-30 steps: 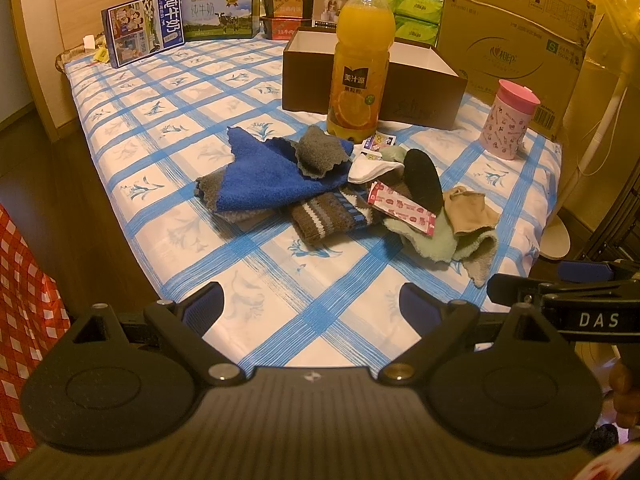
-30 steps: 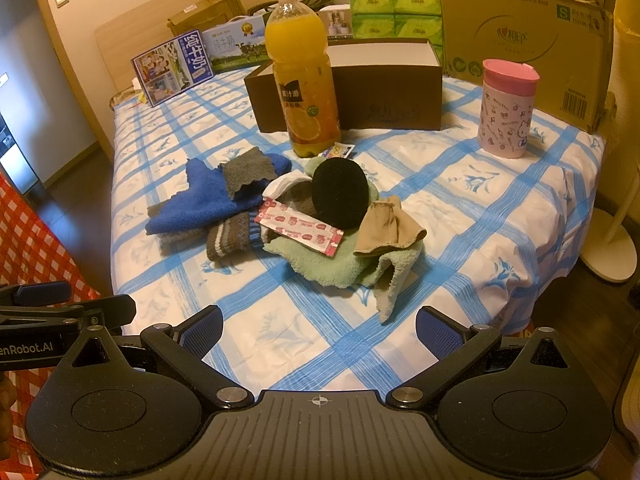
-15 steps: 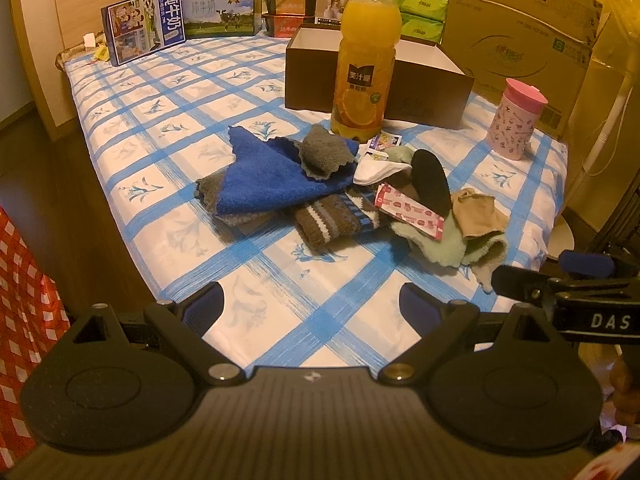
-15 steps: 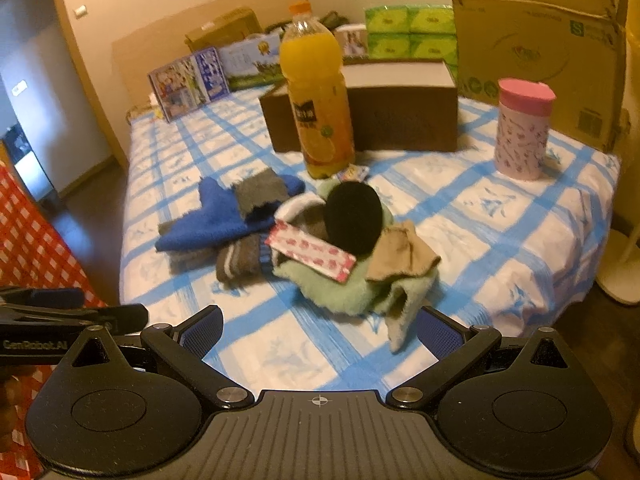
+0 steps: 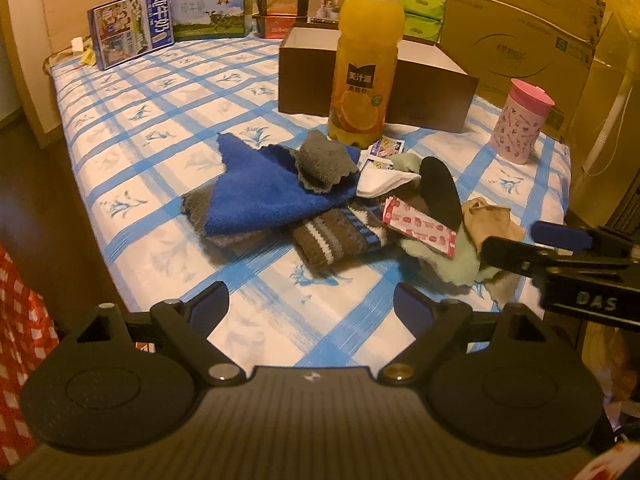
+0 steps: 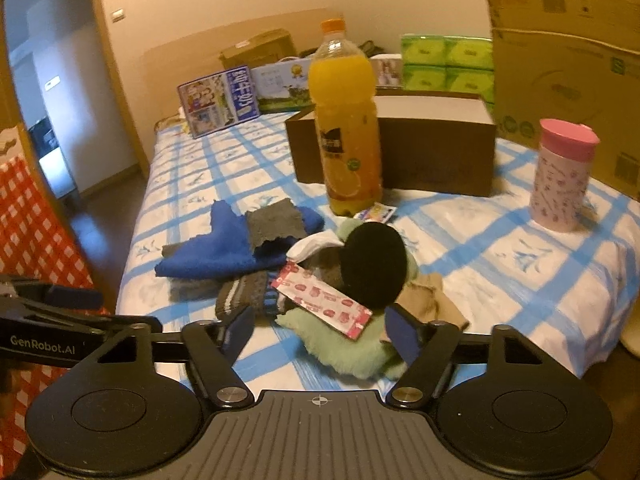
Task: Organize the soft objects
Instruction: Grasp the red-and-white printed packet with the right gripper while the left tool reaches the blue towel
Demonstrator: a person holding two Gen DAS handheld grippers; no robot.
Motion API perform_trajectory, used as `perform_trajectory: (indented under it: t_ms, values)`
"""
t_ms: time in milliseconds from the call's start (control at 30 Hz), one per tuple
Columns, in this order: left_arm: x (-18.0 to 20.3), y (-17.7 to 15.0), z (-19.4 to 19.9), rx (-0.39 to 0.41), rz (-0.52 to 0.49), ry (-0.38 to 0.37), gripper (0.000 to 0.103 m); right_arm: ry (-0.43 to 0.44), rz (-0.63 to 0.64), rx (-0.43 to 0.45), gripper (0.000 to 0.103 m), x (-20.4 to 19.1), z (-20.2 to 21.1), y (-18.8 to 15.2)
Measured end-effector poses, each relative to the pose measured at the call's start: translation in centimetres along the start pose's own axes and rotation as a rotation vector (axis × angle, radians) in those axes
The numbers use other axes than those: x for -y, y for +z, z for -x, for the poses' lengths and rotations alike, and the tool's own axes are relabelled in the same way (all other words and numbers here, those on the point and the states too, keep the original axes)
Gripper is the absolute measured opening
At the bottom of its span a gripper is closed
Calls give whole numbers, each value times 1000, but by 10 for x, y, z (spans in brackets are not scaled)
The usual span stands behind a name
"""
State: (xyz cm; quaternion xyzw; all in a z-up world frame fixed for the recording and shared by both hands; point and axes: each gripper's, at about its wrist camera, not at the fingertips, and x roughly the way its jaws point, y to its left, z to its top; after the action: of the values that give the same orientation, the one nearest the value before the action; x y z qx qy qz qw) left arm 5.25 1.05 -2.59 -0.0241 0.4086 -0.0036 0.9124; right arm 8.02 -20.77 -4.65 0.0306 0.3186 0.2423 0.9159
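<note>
1. Blue towel (image 5: pixel 260 192) covers most of a grey cloth (image 5: pixel 192 208); the pale green cloth (image 6: pixel 344 344) lies partly under a pink packet (image 6: pixel 324 300) and black pad (image 6: pixel 372 264).
2. Soft things sit heaped mid-bed on the blue-checked sheet (image 5: pixel 160 128), before the juice bottle (image 5: pixel 366 60) and brown box (image 5: pixel 432 92).
3. Left gripper (image 5: pixel 308 300) is wide, holding nothing.
4. Right gripper (image 6: pixel 320 328), jaws just narrowing, flanks the green cloth; contact is unclear.

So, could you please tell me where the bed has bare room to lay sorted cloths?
Free: the checked sheet left of the blue towel, up to the milk carton. Also between the pile and the pink cup. Crowded: around the juice bottle and brown box.
</note>
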Motion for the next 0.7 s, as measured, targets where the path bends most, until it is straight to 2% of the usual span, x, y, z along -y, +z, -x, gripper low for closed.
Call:
perform_trajectory:
  t_ms: [233, 433, 700]
  values:
    - [-2, 8, -21, -1, -4, -17, 83, 19, 97, -16, 49, -2, -29, -1]
    - [-5, 13, -42, -25, 2, -18, 77, 16, 196, -27, 46, -2, -52, -2]
    - [-8, 16, -68, -69, 11, -25, 77, 13, 289, -78, 46, 2, -84, -6]
